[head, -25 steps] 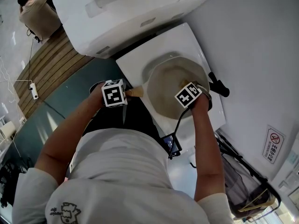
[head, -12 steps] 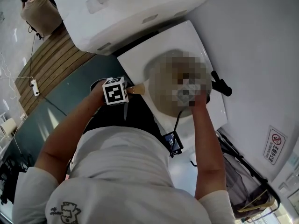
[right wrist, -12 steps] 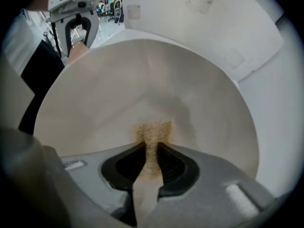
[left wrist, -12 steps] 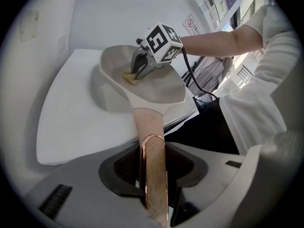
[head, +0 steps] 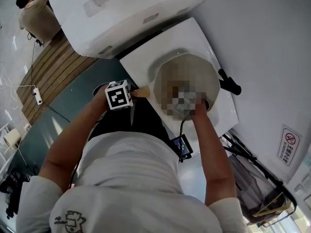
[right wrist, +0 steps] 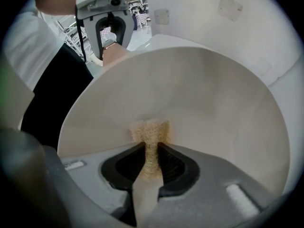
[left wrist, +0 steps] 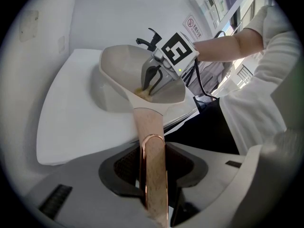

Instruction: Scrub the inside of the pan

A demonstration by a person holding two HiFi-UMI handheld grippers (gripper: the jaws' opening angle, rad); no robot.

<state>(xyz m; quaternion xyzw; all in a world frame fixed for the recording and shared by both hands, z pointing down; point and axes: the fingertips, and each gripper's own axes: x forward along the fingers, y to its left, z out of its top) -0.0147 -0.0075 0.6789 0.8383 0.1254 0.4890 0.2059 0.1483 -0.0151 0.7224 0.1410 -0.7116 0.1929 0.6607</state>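
Observation:
A cream pan (left wrist: 124, 70) with a wooden handle (head: 142, 93) rests on a white counter (head: 141, 62). My left gripper (left wrist: 153, 167) is shut on that handle (left wrist: 151, 141), near its copper-ringed end. My right gripper (right wrist: 151, 158) points down into the pan (right wrist: 199, 94), shut on a tan scrub sponge (right wrist: 150, 133) that presses on the pan's inner surface. The left gripper view shows the right gripper (left wrist: 153, 82) inside the bowl with the sponge (left wrist: 142, 92) under it. In the head view a mosaic patch covers the pan's middle and the right gripper.
A black lever-shaped object (head: 229, 82) lies just past the pan's far rim. A large white appliance (head: 121, 13) stands behind the counter. A small dark device (head: 182, 147) on a cable hangs at the counter's near edge. A person (head: 34, 13) sits far off.
My right gripper has slid the sponge leftward across the pan's inside, toward the handle side. The left gripper and the pan have stayed put.

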